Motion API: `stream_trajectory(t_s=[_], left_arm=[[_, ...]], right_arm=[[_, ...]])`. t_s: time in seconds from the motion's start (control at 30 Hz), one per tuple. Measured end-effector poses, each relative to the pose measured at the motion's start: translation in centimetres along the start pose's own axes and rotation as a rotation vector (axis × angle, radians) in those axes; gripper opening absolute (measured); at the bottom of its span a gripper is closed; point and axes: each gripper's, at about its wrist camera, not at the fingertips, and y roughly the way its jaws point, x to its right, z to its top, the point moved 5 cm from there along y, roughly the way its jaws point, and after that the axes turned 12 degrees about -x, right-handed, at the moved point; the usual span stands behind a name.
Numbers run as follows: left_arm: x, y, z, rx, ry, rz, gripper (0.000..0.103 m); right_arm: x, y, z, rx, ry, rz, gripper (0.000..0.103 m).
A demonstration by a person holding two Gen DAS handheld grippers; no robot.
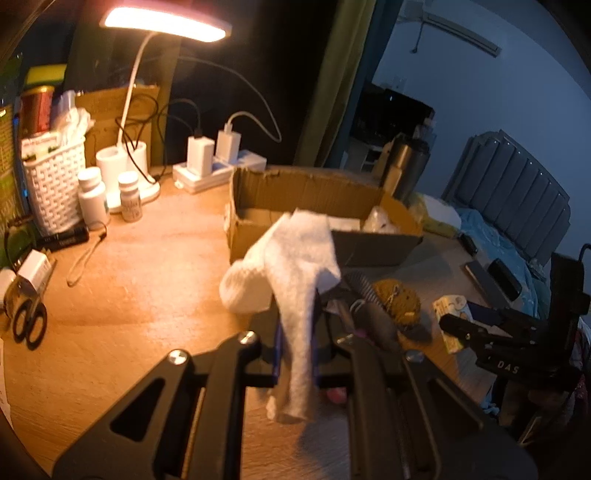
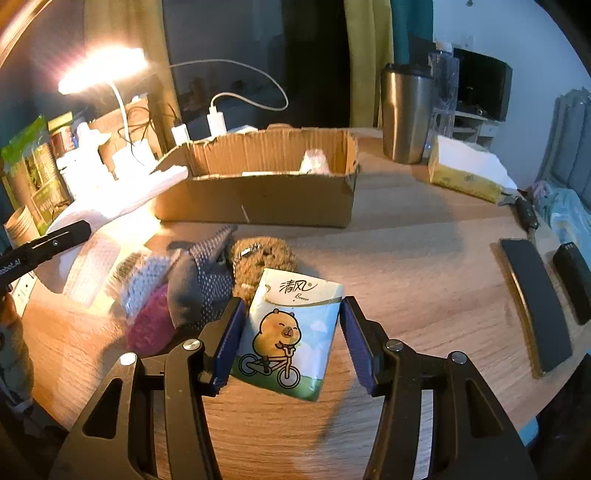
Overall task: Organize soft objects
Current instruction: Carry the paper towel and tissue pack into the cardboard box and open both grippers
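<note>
My left gripper [image 1: 297, 354] is shut on a white fluffy sock [image 1: 295, 266] and holds it above the table, just in front of the open cardboard box [image 1: 306, 188]. My right gripper [image 2: 291, 343] is open, its jaws on either side of a tissue pack with a cartoon capybara [image 2: 291, 328] that lies on the table. Beside the pack lie a grey dotted sock [image 2: 201, 284], a brown knitted piece [image 2: 258, 258] and a magenta knitted piece [image 2: 149, 328]. The box [image 2: 266, 199] holds a pale soft item [image 2: 314, 162].
A lit desk lamp [image 1: 166, 24], a white basket [image 1: 55, 181], pill bottles [image 1: 92, 195], chargers [image 1: 214, 155] and scissors [image 1: 29, 325] stand on the left. A steel tumbler [image 2: 406, 114], a yellow tissue box [image 2: 465, 170] and two dark flat items [image 2: 535, 306] sit on the right.
</note>
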Motion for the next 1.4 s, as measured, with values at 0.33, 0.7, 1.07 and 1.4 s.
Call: stream_trajectory(t_s=[0.33,0.7,1.07,1.4], left_arm=[[0.6,-2.1,2.2,0.064,0.024,0.013,0.011],[1.3,-2.8,5.3,0.113,0.047,0.035,0.011],[1.8,-1.7,7.9,0.119,0.059,0.047,0.011],[2.2,-0.4,10.3,0.13,0.063,0.05,0.011]], right_arm=[[0.0,-1.8,1.8,0.056,-0.006,0.008,0.056],[0.6,-2.5,4.0,0.103,-0.009,0.028,0.056],[1.4,-2.4,6.4,0.134,-0.013,0.046,0.056],[2.1,-1.6,8.5,0.147,-0.013,0.052,0.056]])
